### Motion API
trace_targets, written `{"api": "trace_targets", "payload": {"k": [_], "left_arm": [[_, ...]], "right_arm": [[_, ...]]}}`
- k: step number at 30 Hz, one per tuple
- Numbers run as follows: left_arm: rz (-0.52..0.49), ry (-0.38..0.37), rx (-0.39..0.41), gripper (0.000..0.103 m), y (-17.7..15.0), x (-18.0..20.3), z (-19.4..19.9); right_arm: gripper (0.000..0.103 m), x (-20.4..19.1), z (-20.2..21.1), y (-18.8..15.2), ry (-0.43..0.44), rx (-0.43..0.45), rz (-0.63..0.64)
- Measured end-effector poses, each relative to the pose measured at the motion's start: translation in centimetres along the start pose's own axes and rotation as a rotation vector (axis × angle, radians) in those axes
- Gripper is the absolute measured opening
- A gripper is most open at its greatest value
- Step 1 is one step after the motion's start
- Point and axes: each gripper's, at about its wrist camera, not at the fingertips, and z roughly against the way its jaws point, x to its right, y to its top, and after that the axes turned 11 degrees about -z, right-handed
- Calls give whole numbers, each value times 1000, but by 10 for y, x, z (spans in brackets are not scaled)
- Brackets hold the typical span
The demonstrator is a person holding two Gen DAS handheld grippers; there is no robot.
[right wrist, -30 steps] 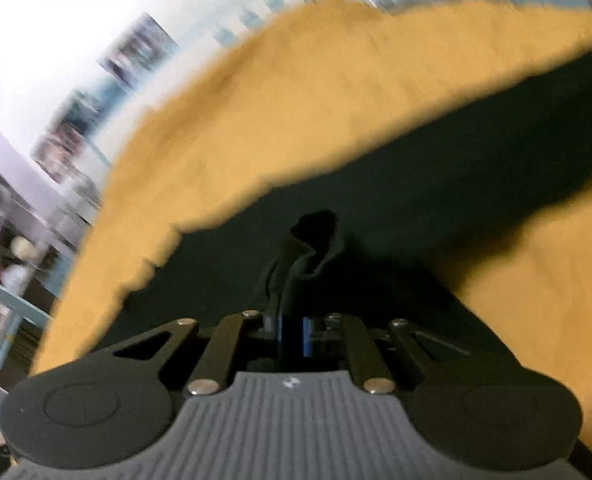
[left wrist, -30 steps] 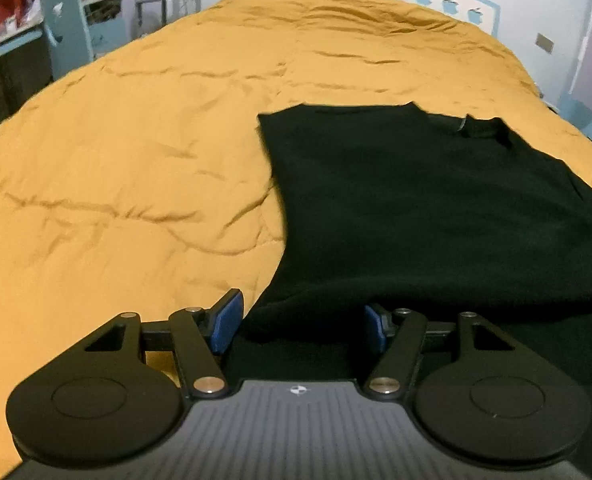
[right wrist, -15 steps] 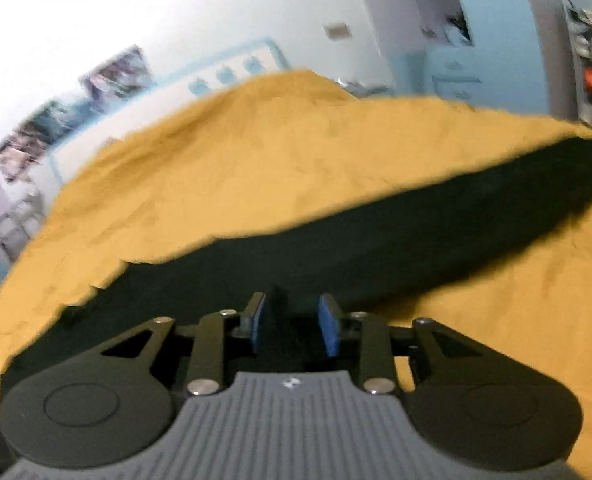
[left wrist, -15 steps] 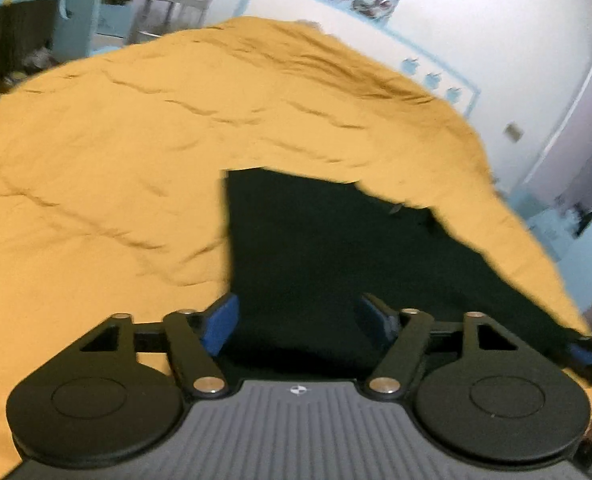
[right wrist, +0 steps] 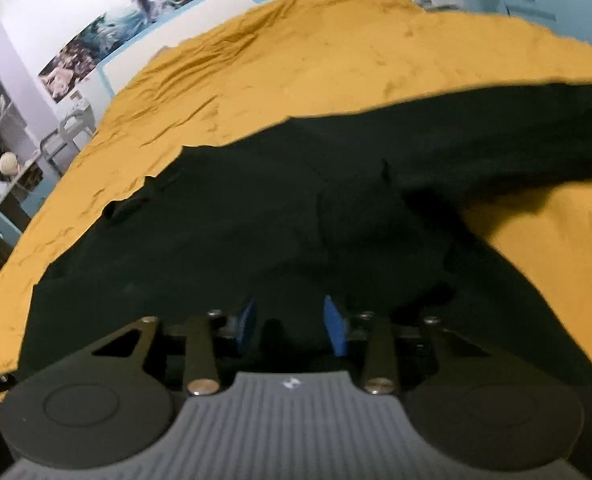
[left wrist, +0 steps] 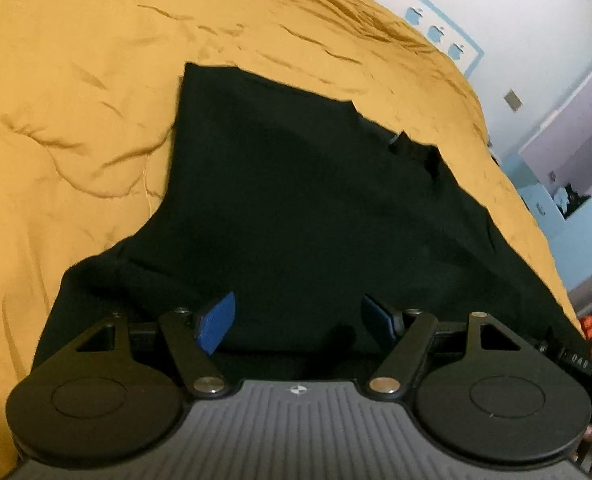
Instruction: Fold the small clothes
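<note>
Two wrist cameras ride low over a bed [left wrist: 96,80], each peering forward past its own jaws. The left wrist view sits close above the near hem of a black garment [left wrist: 316,200], facing the wall with apple stickers [left wrist: 436,32]. The right wrist view hovers just as near over the same garment [right wrist: 256,220], angled toward posters [right wrist: 128,28]. Both share the garment, the bed and stickers.
</note>
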Motion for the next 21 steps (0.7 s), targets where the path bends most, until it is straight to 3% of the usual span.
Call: {"api": "trace_targets", "payload": {"k": [5, 9, 12, 14, 18, 21], "left_arm": [[-79, 33, -2, 84, -1, 15, 10], [-82, -65, 40, 84, 9, 50, 39], [-119, -141, 56, 87, 12, 94, 55], [-146, -217, 68, 88, 10, 123, 57], [-135, -308, 42, 88, 2, 161, 35], [-123, -321, 6, 89, -2, 180, 7]], "right_arm": [[29, 1, 8, 1, 18, -14, 23], [43, 24, 54, 33, 87, 68, -50], [49, 80, 97, 74, 55, 172, -141], [50, 131, 122, 100, -24, 254, -252], [51, 223, 163, 139, -111, 420, -478], [52, 272, 173, 160, -161, 505, -603]]}}
